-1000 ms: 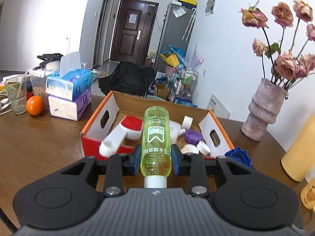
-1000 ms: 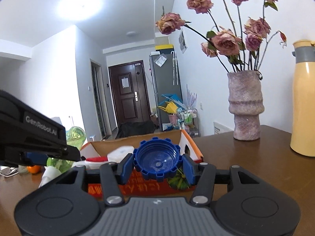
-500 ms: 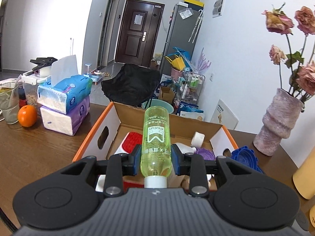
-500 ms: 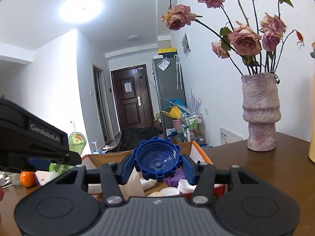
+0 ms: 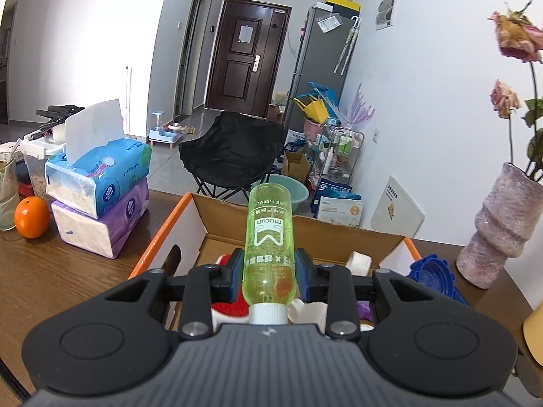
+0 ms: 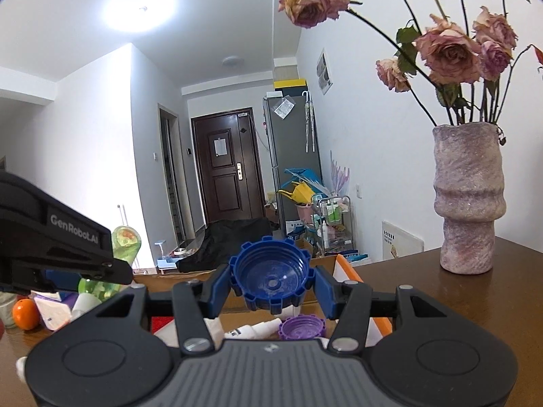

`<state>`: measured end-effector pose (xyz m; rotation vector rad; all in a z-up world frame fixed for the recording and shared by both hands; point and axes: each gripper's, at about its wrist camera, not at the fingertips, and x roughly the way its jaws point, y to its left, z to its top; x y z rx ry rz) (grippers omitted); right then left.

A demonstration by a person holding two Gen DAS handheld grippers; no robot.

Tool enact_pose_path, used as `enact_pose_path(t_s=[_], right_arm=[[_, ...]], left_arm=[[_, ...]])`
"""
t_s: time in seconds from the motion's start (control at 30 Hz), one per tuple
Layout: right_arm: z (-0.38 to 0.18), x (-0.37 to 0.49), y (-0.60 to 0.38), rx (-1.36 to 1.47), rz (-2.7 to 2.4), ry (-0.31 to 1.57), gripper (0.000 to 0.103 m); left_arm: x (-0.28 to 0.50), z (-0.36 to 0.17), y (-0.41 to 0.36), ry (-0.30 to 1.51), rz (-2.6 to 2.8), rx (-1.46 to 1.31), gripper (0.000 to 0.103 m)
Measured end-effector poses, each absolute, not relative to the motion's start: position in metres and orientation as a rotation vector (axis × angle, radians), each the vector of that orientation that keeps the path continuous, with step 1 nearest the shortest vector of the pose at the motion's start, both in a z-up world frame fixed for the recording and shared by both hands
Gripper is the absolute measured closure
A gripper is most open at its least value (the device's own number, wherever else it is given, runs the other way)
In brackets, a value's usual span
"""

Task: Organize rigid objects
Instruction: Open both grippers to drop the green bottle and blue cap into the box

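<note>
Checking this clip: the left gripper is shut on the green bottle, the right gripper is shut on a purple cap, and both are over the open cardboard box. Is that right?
Not quite. The cap in the right gripper is a blue cap, as the right wrist view shows; the purple cap lies below it in the cardboard box. The rest holds: the left gripper is shut on the green bottle, over the box.

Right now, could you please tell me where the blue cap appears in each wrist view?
Left wrist: blue cap at the right, beside the cardboard box.
Right wrist: centre, clamped in the right hand-held gripper.
Shared landmark: the pink vase.
</note>
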<state>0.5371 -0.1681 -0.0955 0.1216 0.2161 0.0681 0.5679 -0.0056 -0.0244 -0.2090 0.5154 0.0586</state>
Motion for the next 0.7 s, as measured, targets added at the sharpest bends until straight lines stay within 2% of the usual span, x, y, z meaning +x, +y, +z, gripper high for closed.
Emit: enact_pose_path(t_s=[0.63,0.67,0.7], right_arm=[[-0.098,0.582,-0.165,0.067,0.077,0.297,0.051],[-0.099,0.582,-0.165,0.067,0.080,0.309,0.050],[-0.099,0.583,-0.166,0.065,0.083,0.320,0.050]], left_arm=[[0.607,-0.041,-0.006,0.580,0.091,-0.143,0.070],[0.607,-0.042,-0.006,0.579,0.091,-0.139,0.069],[0.606,-0.042,-0.005,0.577,0.094,-0.135,0.059]])
